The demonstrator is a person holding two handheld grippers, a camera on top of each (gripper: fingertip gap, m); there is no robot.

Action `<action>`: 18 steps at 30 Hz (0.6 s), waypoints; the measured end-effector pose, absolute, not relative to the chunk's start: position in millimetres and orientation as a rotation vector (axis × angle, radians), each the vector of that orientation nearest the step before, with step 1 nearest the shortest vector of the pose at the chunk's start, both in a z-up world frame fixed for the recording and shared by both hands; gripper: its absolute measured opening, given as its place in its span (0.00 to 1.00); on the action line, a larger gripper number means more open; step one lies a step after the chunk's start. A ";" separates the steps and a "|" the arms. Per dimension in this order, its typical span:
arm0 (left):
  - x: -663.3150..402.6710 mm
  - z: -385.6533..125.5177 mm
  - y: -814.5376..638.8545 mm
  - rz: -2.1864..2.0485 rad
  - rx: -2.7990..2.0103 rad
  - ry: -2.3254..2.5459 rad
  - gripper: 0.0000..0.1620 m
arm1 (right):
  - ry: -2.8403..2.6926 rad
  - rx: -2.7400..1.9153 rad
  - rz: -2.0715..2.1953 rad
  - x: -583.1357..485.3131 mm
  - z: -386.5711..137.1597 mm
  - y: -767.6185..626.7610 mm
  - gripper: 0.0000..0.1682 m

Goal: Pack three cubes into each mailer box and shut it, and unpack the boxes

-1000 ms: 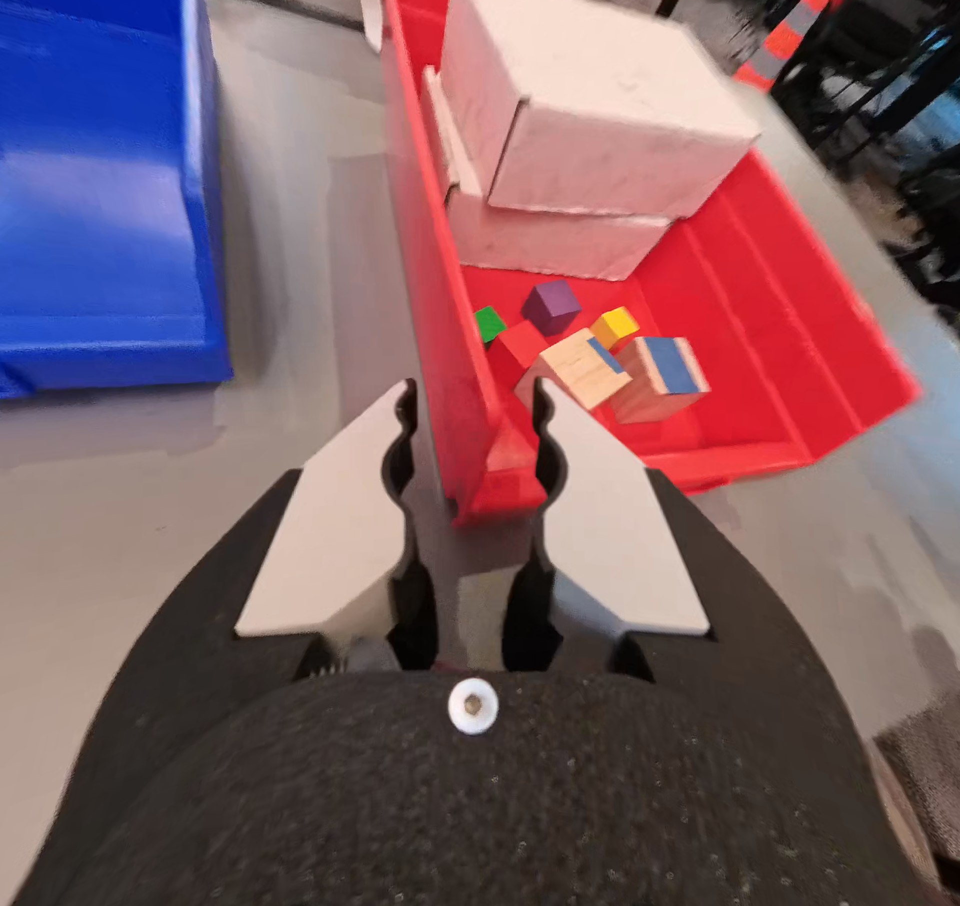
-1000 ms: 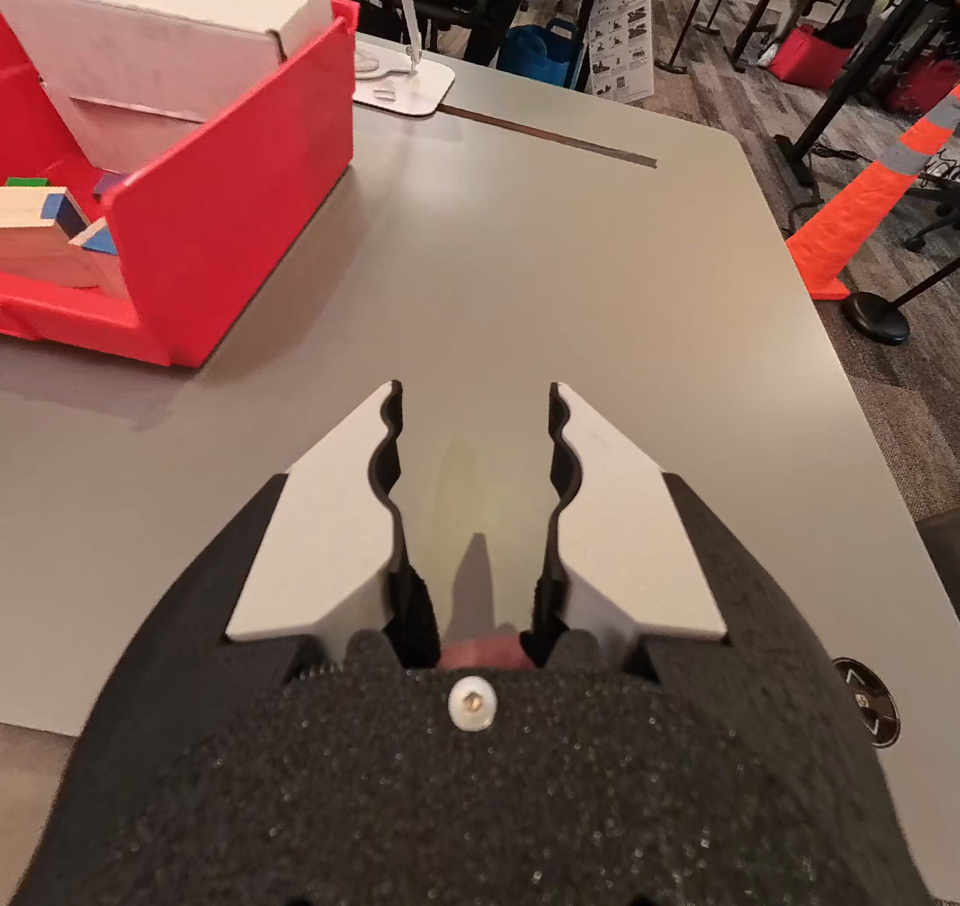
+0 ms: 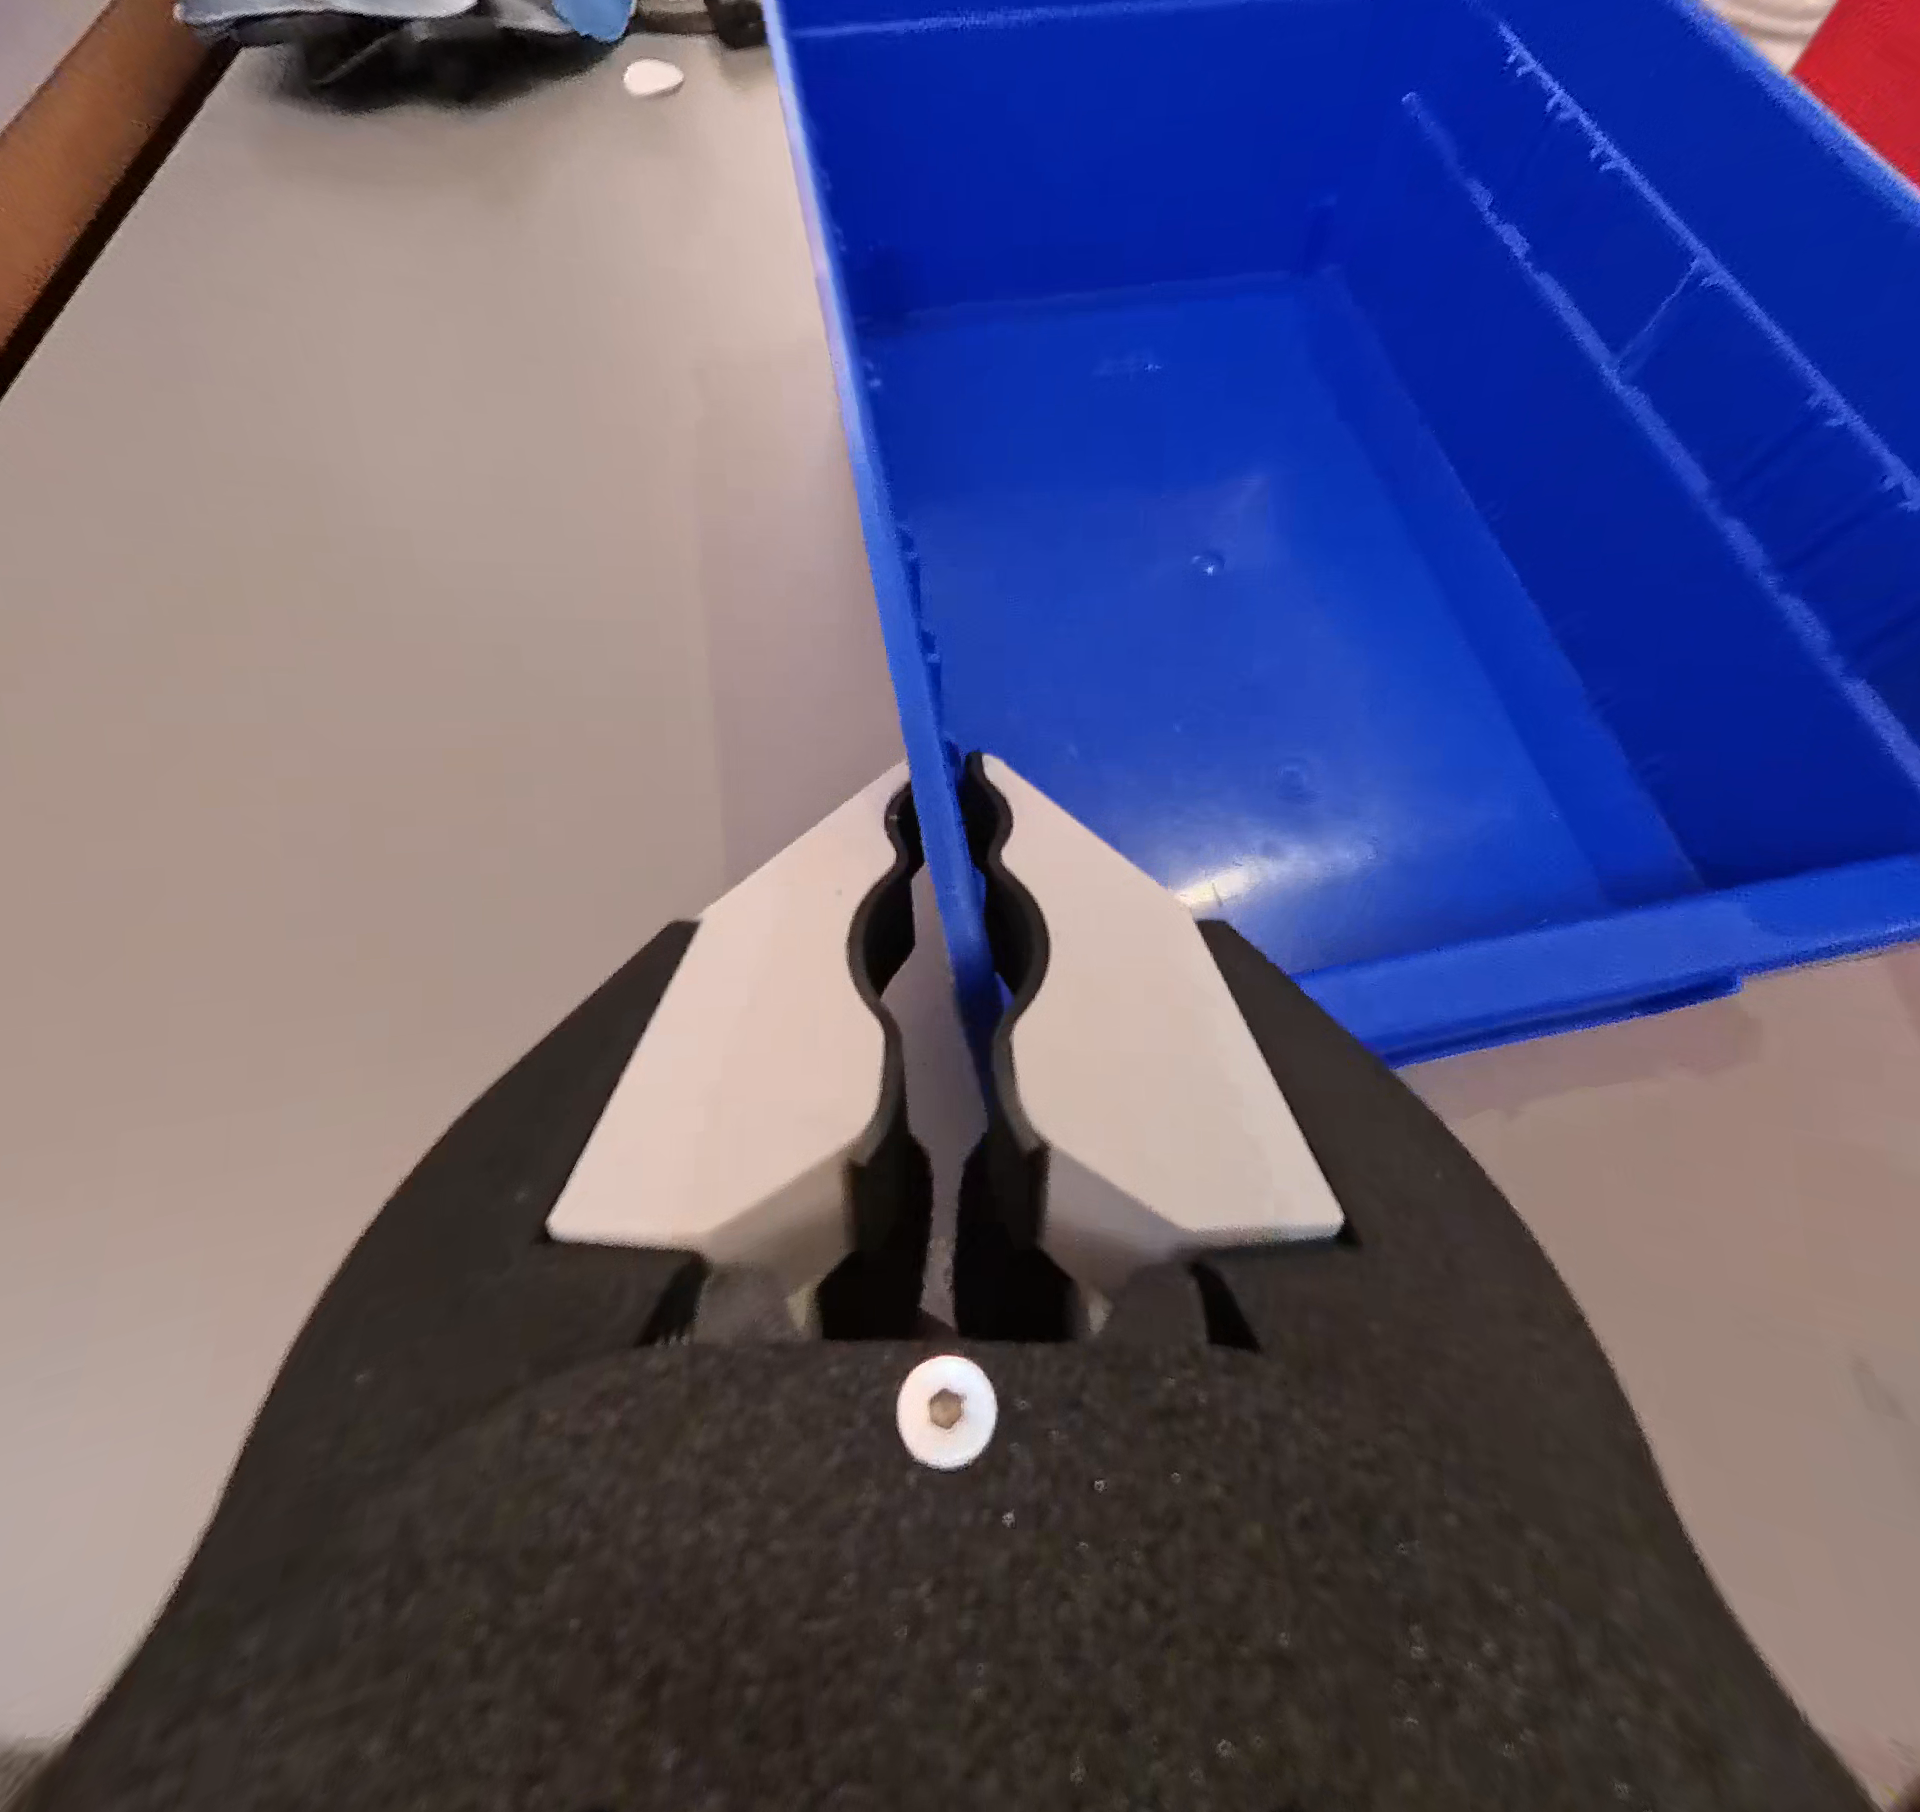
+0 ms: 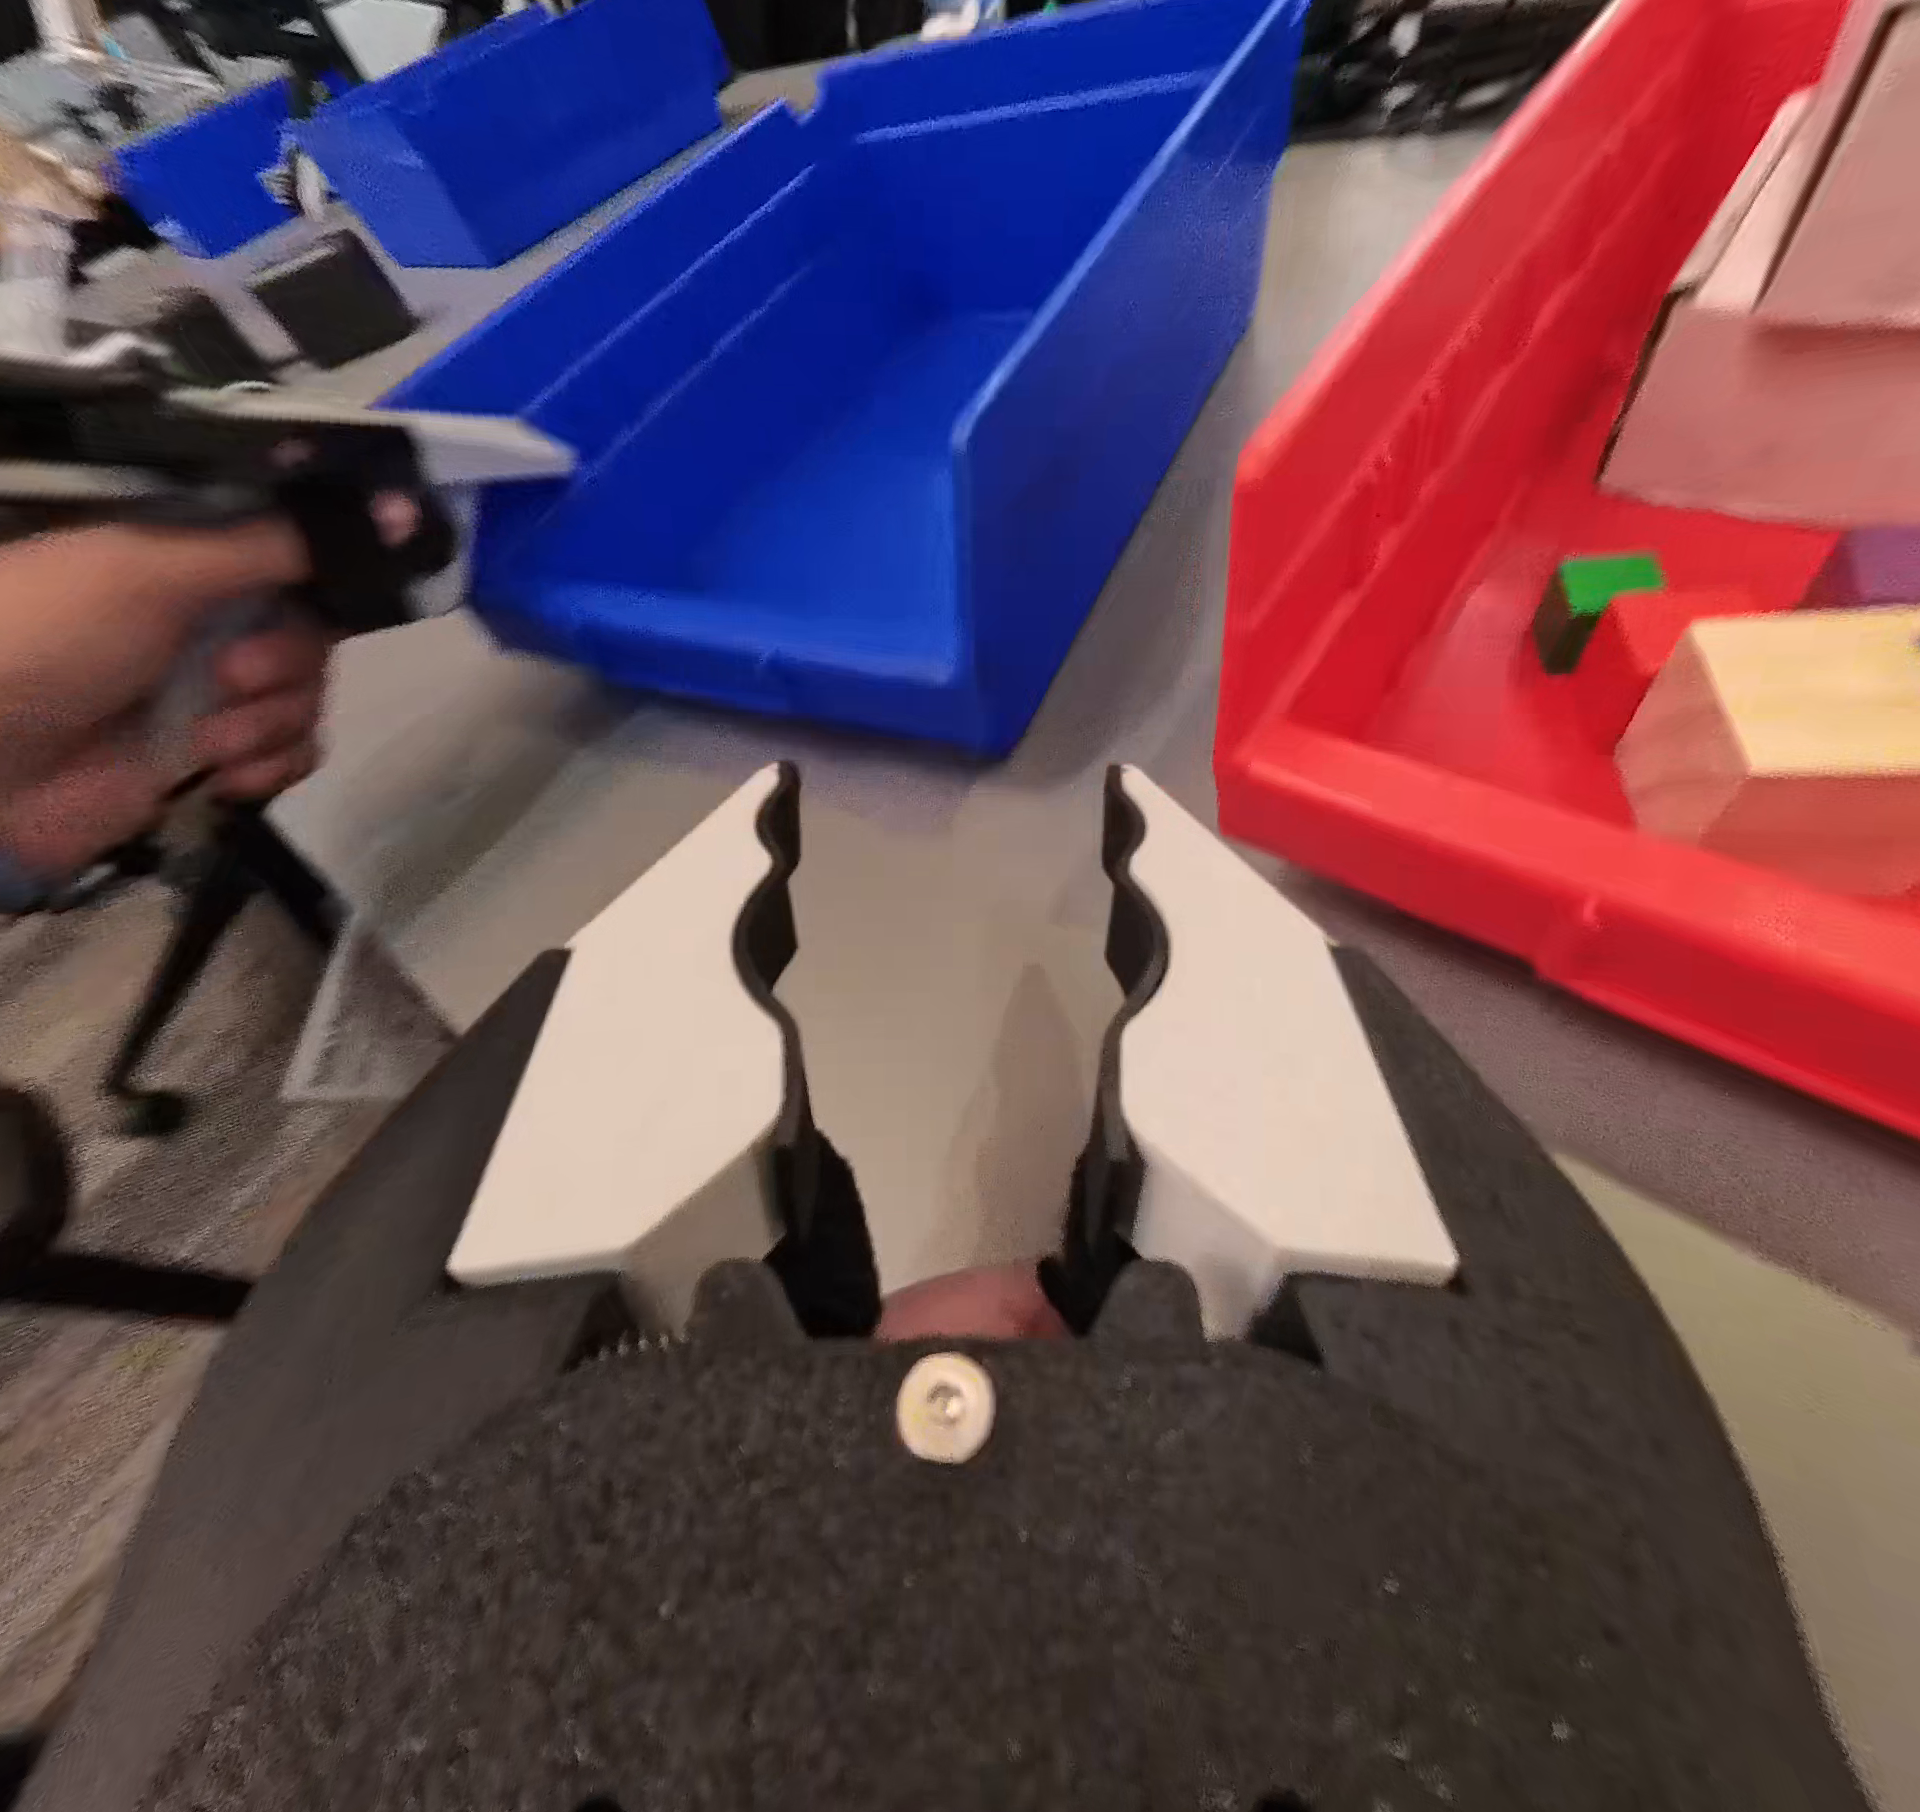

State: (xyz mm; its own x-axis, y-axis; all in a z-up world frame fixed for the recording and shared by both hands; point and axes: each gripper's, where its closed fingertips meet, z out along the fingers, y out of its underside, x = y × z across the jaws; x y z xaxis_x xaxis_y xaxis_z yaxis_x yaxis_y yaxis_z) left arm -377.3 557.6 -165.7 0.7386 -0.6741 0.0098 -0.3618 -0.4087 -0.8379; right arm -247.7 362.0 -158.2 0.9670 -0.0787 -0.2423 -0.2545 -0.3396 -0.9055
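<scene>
Fingers of the left gripper (image 3: pixel 940 786) are closed on the near side wall of the empty blue bin (image 3: pixel 1351 619), while the right gripper (image 4: pixel 951 796) hangs wide open over the grey table (image 4: pixel 935 931), holding nothing. Mailer boxes (image 4: pixel 1787 349) and cubes — a green cube (image 4: pixel 1590 599), a wooden block (image 4: pixel 1808 723) — lie in the red bin (image 4: pixel 1403 806). Packing seems not yet begun — all steps remain.

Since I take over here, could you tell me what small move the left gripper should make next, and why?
Probably drag the blue bin slightly. The left gripper is shut on its side wall, the bin looks empty, and the right gripper hangs open over the table.
</scene>
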 end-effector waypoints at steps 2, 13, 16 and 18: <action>-390.8 -165.8 539.1 -0.432 -2.048 0.769 0.02 | 0.246 -1.884 0.133 -248.1 -153.2 379.6 0.34; -421.1 -121.0 477.2 -0.311 -1.907 0.674 0.01 | 0.303 -1.875 -0.151 -247.0 -131.0 393.2 0.02; -401.6 -79.6 465.8 -0.351 -1.783 0.621 0.01 | 0.298 -1.743 -0.229 -225.1 -79.1 379.6 0.02; -370.1 -48.9 458.5 -0.419 -1.701 0.614 0.01 | 0.307 -1.667 -0.306 -195.0 -39.2 364.6 0.02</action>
State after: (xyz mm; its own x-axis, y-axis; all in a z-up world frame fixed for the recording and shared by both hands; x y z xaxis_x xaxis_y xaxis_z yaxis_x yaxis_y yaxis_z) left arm -370.1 458.5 -48.9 0.7945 -0.6050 -0.0525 -0.1722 -0.1415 -0.9748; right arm -195.0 364.6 -39.2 0.9272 -0.3739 0.0214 -0.0230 -0.1140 -0.9932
